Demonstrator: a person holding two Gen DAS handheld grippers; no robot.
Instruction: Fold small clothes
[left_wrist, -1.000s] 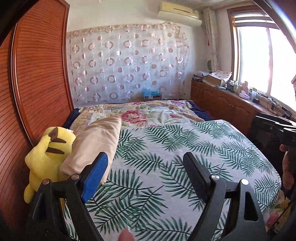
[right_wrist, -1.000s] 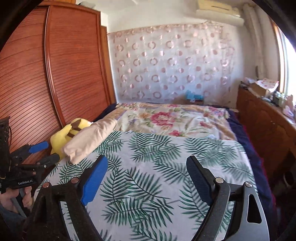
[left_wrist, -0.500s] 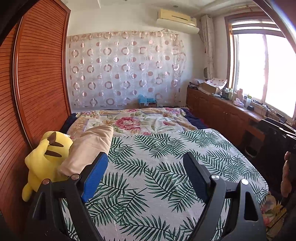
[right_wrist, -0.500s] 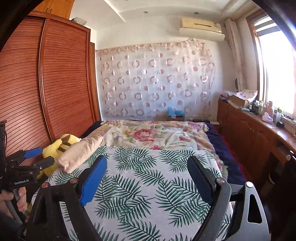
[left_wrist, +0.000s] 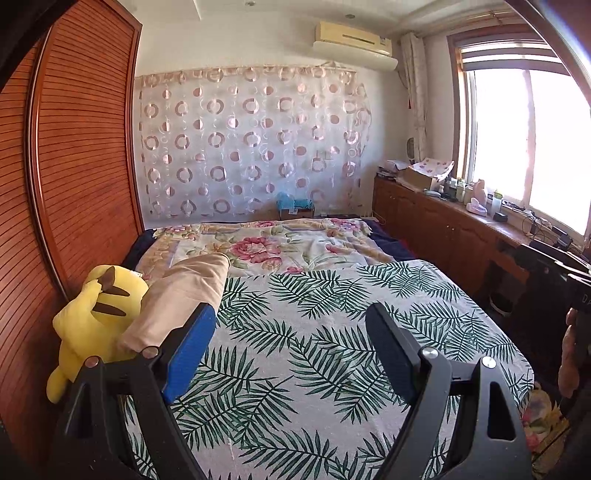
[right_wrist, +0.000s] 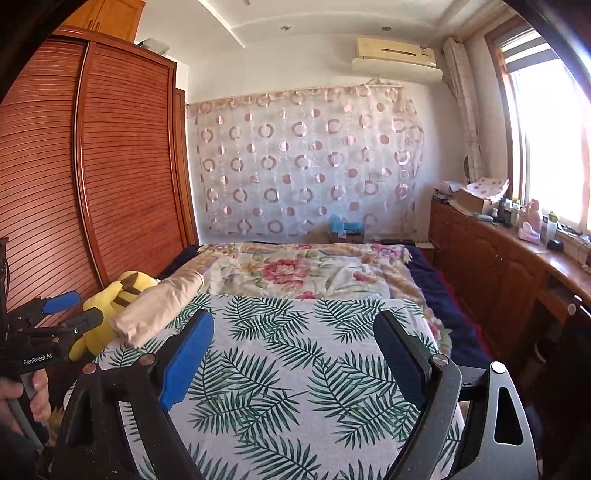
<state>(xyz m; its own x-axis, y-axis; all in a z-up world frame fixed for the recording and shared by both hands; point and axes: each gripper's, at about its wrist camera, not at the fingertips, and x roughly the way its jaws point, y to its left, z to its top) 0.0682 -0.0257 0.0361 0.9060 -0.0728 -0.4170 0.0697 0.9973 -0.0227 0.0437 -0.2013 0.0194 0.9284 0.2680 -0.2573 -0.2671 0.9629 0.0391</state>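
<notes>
Lying lengthwise along bed's (left_wrist: 369, 314) left edge, beige folded cloth (left_wrist: 184, 291).

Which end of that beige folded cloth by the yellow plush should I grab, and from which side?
Grip the near, open end of the beige folded cloth, where its layered edges face you on the leaf-print sheet. Come in with the left gripper, open now, from the bed's middle, since the yellow plush crowds its far side.

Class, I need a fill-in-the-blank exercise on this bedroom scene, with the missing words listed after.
1. The sheet under both grippers is printed with green ____.
2. The plush toy beside the beige pillow is ____ in colour.
3. The left gripper and right gripper both stand ____, holding nothing.
4. The air conditioner hangs above the ____-patterned curtain.

Missing words: leaves; yellow; open; circle
</notes>
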